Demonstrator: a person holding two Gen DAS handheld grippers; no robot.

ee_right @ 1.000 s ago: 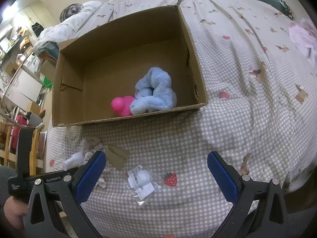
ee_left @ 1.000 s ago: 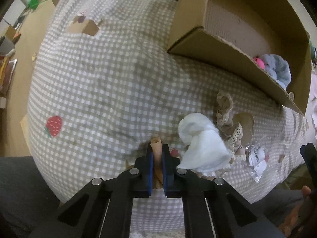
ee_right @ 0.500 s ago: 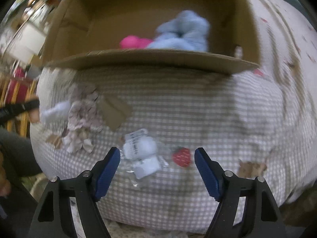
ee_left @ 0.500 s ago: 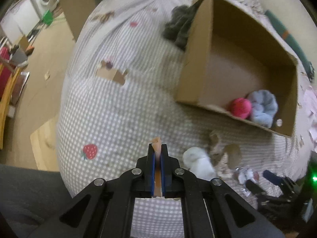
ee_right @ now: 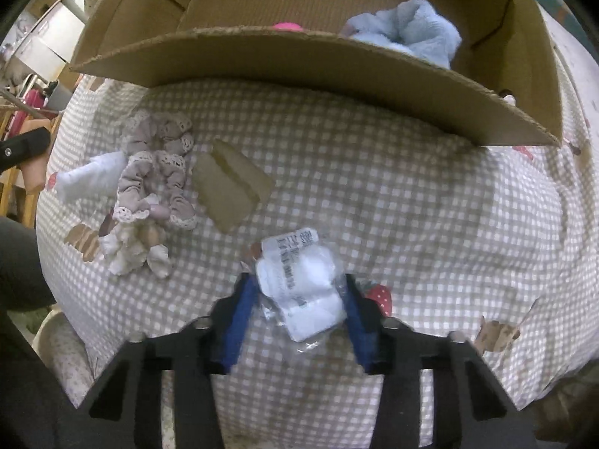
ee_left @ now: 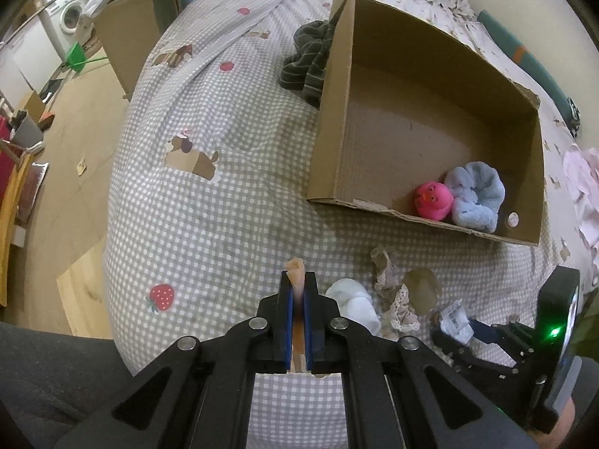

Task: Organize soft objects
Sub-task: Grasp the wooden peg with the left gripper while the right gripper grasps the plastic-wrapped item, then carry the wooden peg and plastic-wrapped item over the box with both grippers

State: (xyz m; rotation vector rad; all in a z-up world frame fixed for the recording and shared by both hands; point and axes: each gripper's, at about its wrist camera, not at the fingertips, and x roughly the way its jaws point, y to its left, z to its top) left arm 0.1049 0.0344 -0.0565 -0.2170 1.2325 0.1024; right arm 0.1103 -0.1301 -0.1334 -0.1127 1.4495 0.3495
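Note:
My left gripper [ee_left: 297,280] is shut on a thin peach strip of soft fabric [ee_left: 295,267], held above the checked bedspread [ee_left: 209,224]. Low over the bed, my right gripper [ee_right: 297,280] has its jaws closing around a clear packet of white soft pieces [ee_right: 299,292]; a small gap still shows at the left pad. The open cardboard box [ee_left: 333,131] holds a pink duck toy [ee_left: 432,200] and a fluffy blue scrunchie [ee_left: 475,198]. A beige lace scrunchie [ee_right: 157,161] and a white soft roll [ee_right: 88,179] lie in front of the box.
A dark striped cloth [ee_left: 307,60] is bunched behind the box's left wall. Pale pink clothing [ee_left: 584,179] lies at the right. The bed drops off to a wooden floor [ee_left: 75,119] on the left. A dark trouser leg [ee_left: 48,374] is at the near edge.
My left gripper has risen with the peach strip, so more of the bed and box shows. My right gripper has come down over the packet and its jaws have narrowed around it.

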